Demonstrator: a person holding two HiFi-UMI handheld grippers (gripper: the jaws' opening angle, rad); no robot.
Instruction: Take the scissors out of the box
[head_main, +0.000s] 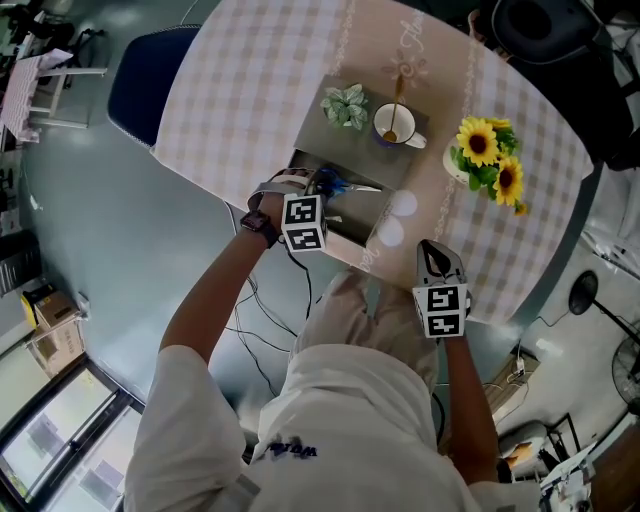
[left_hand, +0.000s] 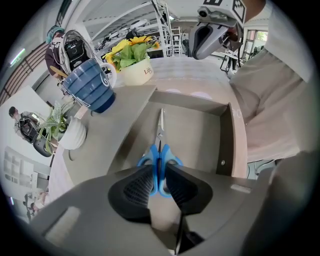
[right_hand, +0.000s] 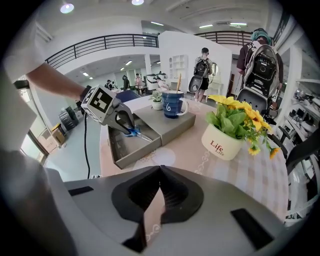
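A grey box (head_main: 318, 137) stands on the checked tablecloth with its drawer (left_hand: 200, 125) pulled open toward me. The scissors (left_hand: 159, 162) have blue handles and thin metal blades. My left gripper (left_hand: 159, 180) is shut on those handles, and the blades point away over the drawer floor. From the head view the left gripper (head_main: 322, 187) reaches down into the drawer, with the scissors (head_main: 337, 186) showing at its tip. My right gripper (right_hand: 160, 169) is shut on nothing and hovers above the tablecloth at the near table edge, to the right of the box (right_hand: 167, 131).
On the box top stand a blue cup (head_main: 392, 124) with a spoon and a small potted plant (head_main: 346, 105). A sunflower pot (head_main: 490, 160) sits to the right of the box. A blue chair (head_main: 150, 75) stands at the table's far left. Cables lie on the floor below.
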